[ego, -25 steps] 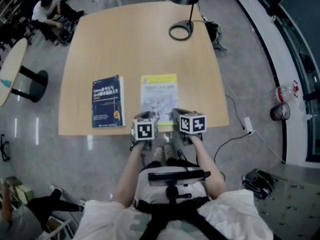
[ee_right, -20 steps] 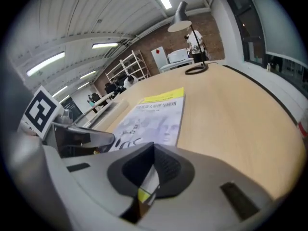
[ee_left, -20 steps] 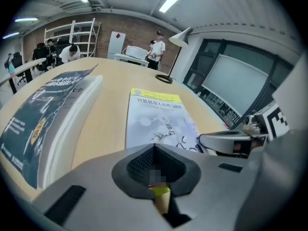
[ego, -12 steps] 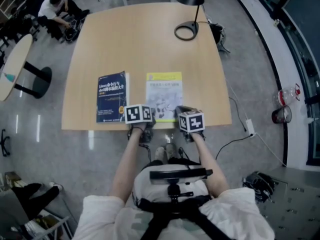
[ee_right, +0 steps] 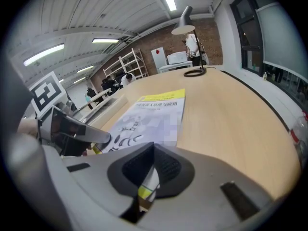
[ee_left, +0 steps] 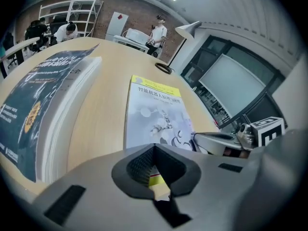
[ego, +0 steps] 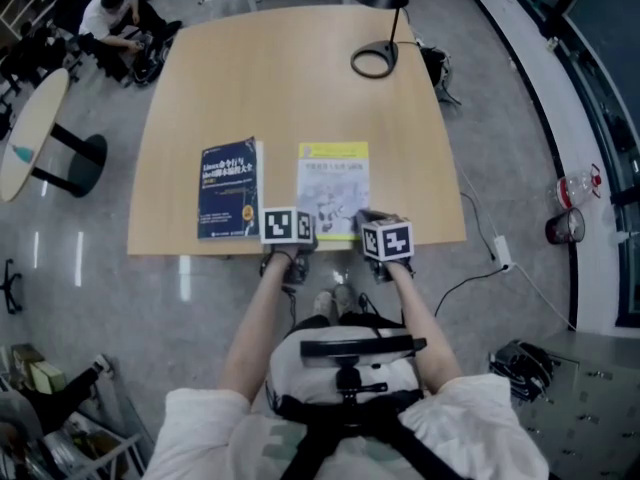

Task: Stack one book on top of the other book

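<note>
Two books are laid flat, covers up, close to the near edge of the table. A thick blue book is set left of the middle of that edge. A thin white-and-yellow book is set just to its right, with a strip of bare table between them.

The left gripper and the right gripper are held at the thin book's near edge, one by each near corner. Both pairs of jaws are fully closed. Only the book's yellow band is seen through the notch in each, and nothing is judged to be clamped.

The thin book is judged light, with a glossy cover that is probably slippery, and it is likely to bend and droop if lifted by one corner. It is best taken along its near edge, with a gripper at each corner and the jaws opened first. The blue book is judged heavier and stiffer, and is better left as the base.
</note>
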